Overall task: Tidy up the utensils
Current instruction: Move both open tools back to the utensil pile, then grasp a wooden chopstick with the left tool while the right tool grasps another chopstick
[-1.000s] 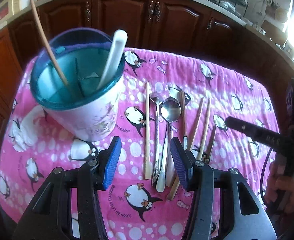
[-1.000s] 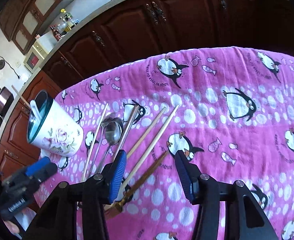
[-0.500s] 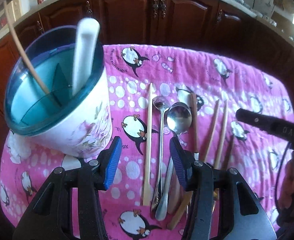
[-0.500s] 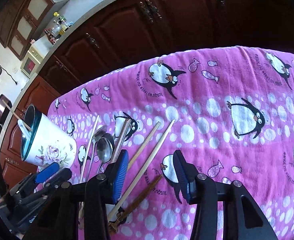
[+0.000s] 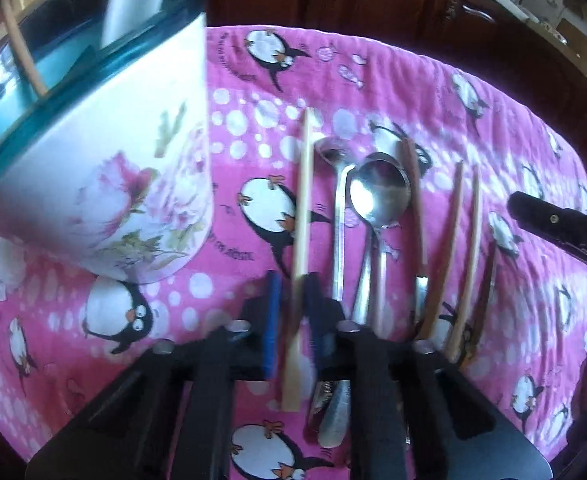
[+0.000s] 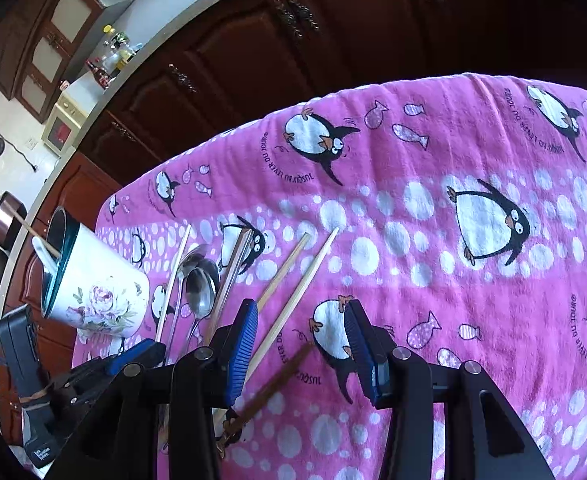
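- Pink fleece cloth printed with penguins, fish and white dots [image 6: 433,240] is spread over the worktop, with dark brown wooden cabinet doors [image 6: 293,52] seen beyond its far edge.
- A white floral-printed utensil holder with a teal rim [image 5: 105,168] is stood on the cloth at the left of the utensil row; a white plastic handle [image 5: 137,0] and a thin wooden stick [image 5: 21,52] are leaned inside it. In the right wrist view the same holder [image 6: 97,292] is seen left of the laid-out pieces.
- The left tool [image 5: 293,320] is lowered over the near part of a pale wooden chopstick [image 5: 303,216], which is seen lying between its two blue pads; the pads are drawn close on either side, but it cannot be told through the blur whether they press on the wood.
- The right tool [image 6: 301,344] is held above the cloth with its blue pads wide apart and nothing between them; a dark brown stick-like utensil [image 6: 269,388] is seen on the cloth below it.
- Just right of the pale chopstick, a small steel teaspoon [image 5: 337,208] and a larger steel spoon [image 5: 377,200] are laid side by side, bowls away from the camera, handles touching or overlapping near the left tool.
- Further right, a brown-handled utensil [image 5: 415,200] and a pair of light wooden chopsticks [image 5: 463,240] are laid roughly parallel.
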A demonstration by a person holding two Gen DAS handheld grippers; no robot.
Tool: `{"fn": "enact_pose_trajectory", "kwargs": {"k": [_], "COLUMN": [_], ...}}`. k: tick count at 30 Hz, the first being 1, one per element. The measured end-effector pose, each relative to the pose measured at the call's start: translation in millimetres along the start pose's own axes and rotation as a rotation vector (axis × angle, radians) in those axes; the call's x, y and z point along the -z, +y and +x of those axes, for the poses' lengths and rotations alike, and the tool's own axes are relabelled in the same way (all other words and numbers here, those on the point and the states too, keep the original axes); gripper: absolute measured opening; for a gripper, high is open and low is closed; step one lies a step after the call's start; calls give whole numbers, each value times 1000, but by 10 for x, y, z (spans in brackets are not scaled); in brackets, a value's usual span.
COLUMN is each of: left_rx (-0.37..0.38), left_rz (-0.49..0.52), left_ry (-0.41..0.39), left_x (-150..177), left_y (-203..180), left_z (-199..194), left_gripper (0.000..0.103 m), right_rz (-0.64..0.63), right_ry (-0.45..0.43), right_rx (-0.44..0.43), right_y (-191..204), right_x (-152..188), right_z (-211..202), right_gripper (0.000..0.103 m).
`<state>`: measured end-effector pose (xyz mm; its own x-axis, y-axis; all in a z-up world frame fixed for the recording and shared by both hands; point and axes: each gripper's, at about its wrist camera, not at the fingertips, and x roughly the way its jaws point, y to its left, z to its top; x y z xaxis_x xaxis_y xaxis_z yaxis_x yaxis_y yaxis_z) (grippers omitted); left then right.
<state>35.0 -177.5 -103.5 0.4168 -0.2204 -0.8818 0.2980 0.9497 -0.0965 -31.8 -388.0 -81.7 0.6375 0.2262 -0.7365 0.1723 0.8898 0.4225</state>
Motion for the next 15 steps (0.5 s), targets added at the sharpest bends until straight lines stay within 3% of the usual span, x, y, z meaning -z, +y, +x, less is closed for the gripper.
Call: {"fn": "enact_pose_trajectory", "kwargs": {"k": [2,5,10,15], "left_rx": [18,51,72,89], "left_rz": [-3,-15,-17,-24], "left_ry": [6,24,41,49], "left_x": [20,124,401,618], "left_y": [-13,-31,20,50], "left_z": [-15,-87,-283,-446], "left_gripper": [5,5,5,5], "right_rz": [-4,-7,-9,-13], "right_ry": [1,8,42,110], "right_rx": [-7,-29,-53,40], "right_y": [10,53,166,269], "right_x": [-11,-42,-106,-192], "right_z": [-5,22,188,425], "right_gripper": [43,31,28,28]}}
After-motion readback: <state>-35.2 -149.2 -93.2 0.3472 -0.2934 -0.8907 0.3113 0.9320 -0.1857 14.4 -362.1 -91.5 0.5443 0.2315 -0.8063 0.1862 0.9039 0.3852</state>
